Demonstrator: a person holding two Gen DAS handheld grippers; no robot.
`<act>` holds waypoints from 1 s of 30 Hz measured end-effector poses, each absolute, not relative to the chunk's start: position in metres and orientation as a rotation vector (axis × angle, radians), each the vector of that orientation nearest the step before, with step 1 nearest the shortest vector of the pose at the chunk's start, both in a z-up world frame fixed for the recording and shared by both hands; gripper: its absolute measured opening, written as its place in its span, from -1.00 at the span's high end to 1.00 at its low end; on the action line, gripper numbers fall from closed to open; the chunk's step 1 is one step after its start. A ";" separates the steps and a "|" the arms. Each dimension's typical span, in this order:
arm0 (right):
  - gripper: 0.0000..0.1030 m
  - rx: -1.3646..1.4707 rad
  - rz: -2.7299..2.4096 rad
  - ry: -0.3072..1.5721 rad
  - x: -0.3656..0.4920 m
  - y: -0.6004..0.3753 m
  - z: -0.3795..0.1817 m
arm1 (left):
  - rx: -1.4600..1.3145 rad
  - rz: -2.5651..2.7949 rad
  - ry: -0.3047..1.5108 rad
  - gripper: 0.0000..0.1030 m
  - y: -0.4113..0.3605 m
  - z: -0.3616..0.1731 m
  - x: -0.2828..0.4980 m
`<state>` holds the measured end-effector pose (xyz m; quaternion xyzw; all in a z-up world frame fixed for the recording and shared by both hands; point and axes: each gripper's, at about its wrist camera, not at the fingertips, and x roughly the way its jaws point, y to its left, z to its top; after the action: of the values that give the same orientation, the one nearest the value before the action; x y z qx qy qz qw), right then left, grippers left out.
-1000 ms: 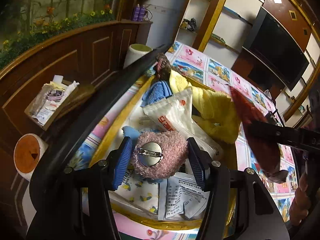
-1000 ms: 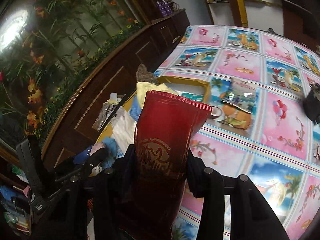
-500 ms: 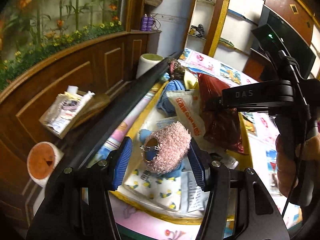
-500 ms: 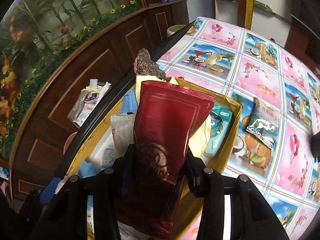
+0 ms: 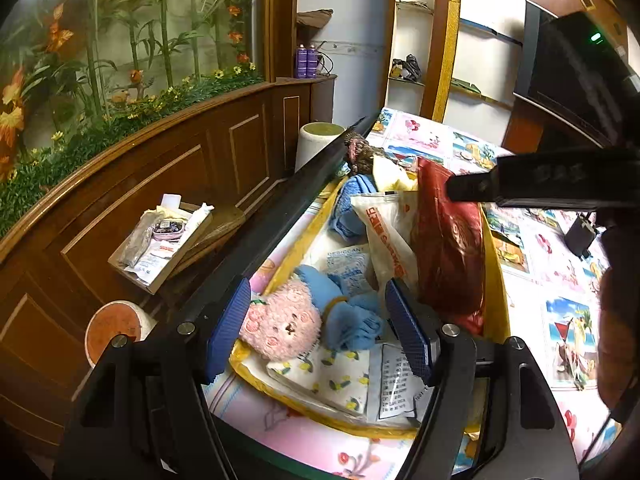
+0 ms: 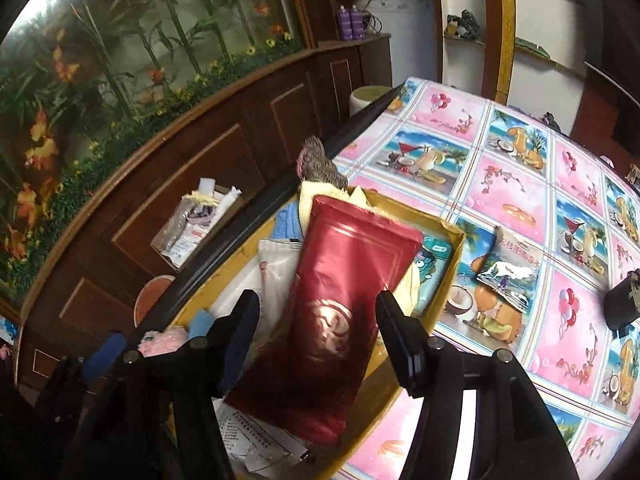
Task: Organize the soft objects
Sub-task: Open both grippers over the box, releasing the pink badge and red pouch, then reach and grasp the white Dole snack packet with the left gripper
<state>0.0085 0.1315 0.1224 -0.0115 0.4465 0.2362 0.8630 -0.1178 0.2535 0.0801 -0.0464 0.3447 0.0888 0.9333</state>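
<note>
A yellow box (image 5: 320,216) on the table's left edge holds soft items. A pink plush bear (image 5: 280,328) lies face up in its near end beside a blue cloth (image 5: 352,320). My left gripper (image 5: 316,286) straddles the bear with its jaws opening; the blue pads (image 5: 228,328) no longer press it. A red foil pouch (image 6: 340,300) lies lengthwise in the box (image 6: 448,232). My right gripper (image 6: 317,298) is around the pouch, jaws opening, with a gap on each side. The left wrist view shows the pouch (image 5: 448,248) under a right gripper finger.
Also in the box are a white packet (image 5: 384,232), blue towel (image 5: 352,204), yellow cloth (image 5: 388,172), brown plush (image 5: 360,152) and teal packet (image 6: 434,260). A snack packet (image 6: 508,276) and black object (image 6: 622,308) lie on the patterned tablecloth. A wooden ledge tray (image 5: 160,240) is left.
The left jaws widened and let go of the pink bear, which now lies face up in the box. The right gripper carried the red pouch over the box, then widened off it.
</note>
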 end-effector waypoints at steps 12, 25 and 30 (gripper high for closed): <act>-0.23 0.056 0.443 0.868 -0.019 0.059 0.138 | -0.002 0.158 0.715 -0.37 0.209 0.092 -0.128; -0.23 0.200 0.304 0.853 -0.030 -0.054 0.122 | 0.099 0.081 0.711 -0.37 0.141 0.099 -0.127; -0.23 0.258 0.216 0.858 -0.029 -0.103 0.106 | 0.036 -0.033 0.726 -0.37 0.127 0.103 -0.117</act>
<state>-0.0291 -0.1035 0.1061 0.1243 0.4140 0.1044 0.8957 -0.1174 0.1270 0.1033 0.0176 0.3549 -0.0160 0.9346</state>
